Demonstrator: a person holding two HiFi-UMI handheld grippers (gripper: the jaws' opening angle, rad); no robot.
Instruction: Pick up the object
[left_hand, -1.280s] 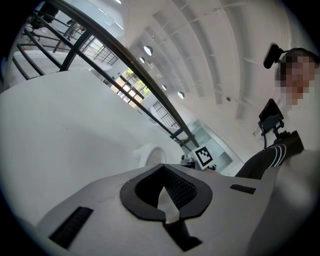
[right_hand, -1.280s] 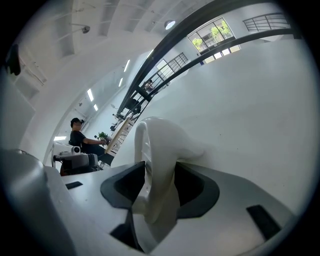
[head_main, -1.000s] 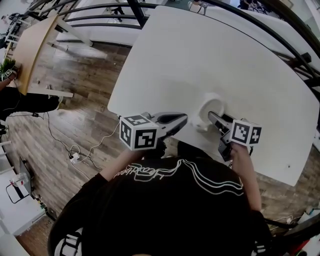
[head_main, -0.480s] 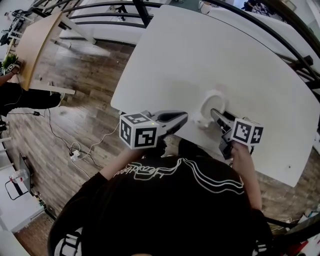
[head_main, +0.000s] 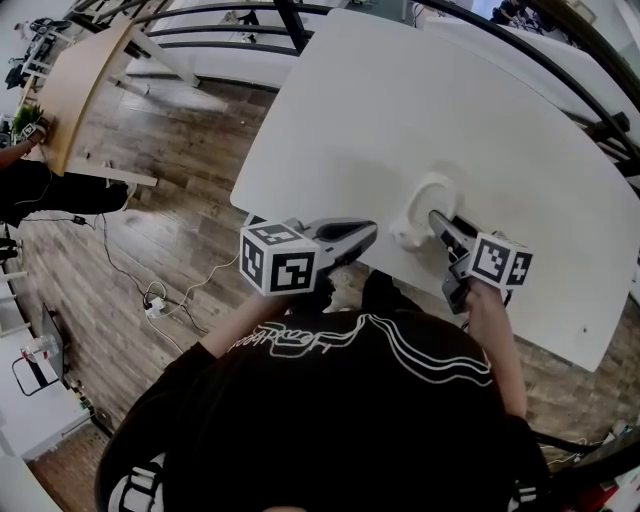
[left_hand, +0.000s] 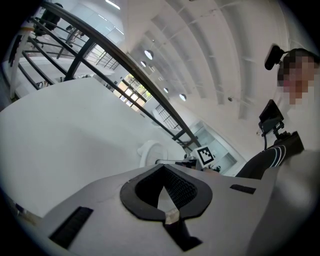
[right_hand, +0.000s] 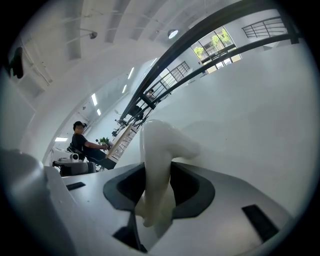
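**While one gripper closes on the cup, the other waits**

Because the cup (head_main: 428, 205) is what we mean to lift, we start there. It is white and sits on the desk (head_main: 400, 100) near the edge closest to us, its mouth facing up as far as we can judge. Our right gripper (head_main: 441, 222) reaches over its rim with one jaw inside and one outside, so the wall stands between the pads. The jaws have just been closing and now seem to pinch that wall. We judge this hold was chosen because a thin wall suits a narrow bite better than the whole body would. Our left gripper (head_main: 366, 235) hangs at the desk's edge, beside the cup but apart from it, clenched on nothing, since one gripper seems enough here. We count one cup, one desk under it and two grippers.
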